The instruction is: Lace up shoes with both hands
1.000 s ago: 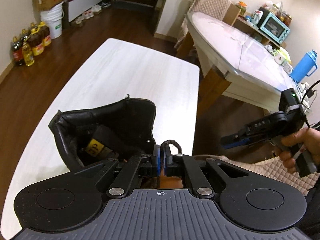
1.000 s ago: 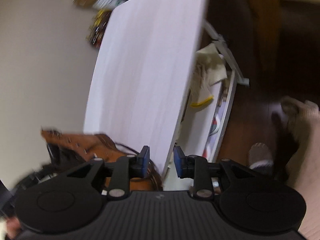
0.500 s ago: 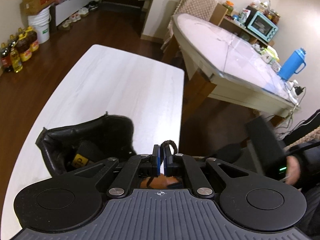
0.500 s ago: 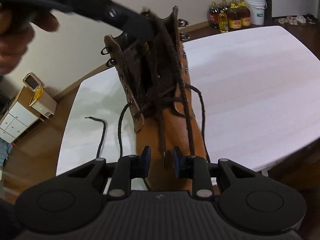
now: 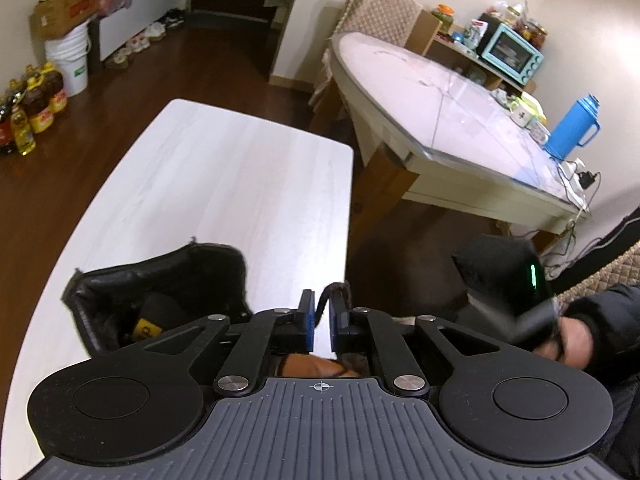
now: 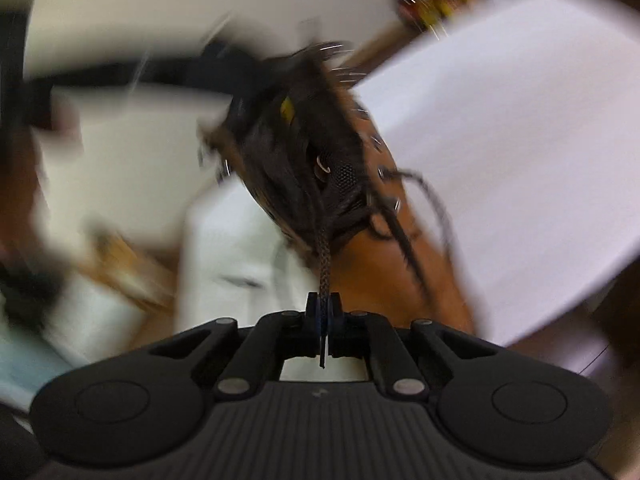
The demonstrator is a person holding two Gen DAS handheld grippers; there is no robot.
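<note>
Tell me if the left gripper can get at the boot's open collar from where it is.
Probably yes. The left gripper sits right beside the black padded collar, with only bare white table beyond. Its jaws are slightly parted around a lace loop, which it would need to leave first.

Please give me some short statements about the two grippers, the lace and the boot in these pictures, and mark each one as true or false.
1. The right gripper is shut on the dark braided lace. True.
2. The left gripper is fully shut. False: a small gap shows between its blue pads.
3. The tan leather boot lies on the wooden floor. False: it is over the white table.
4. The boot's collar lining is black. True.
</note>
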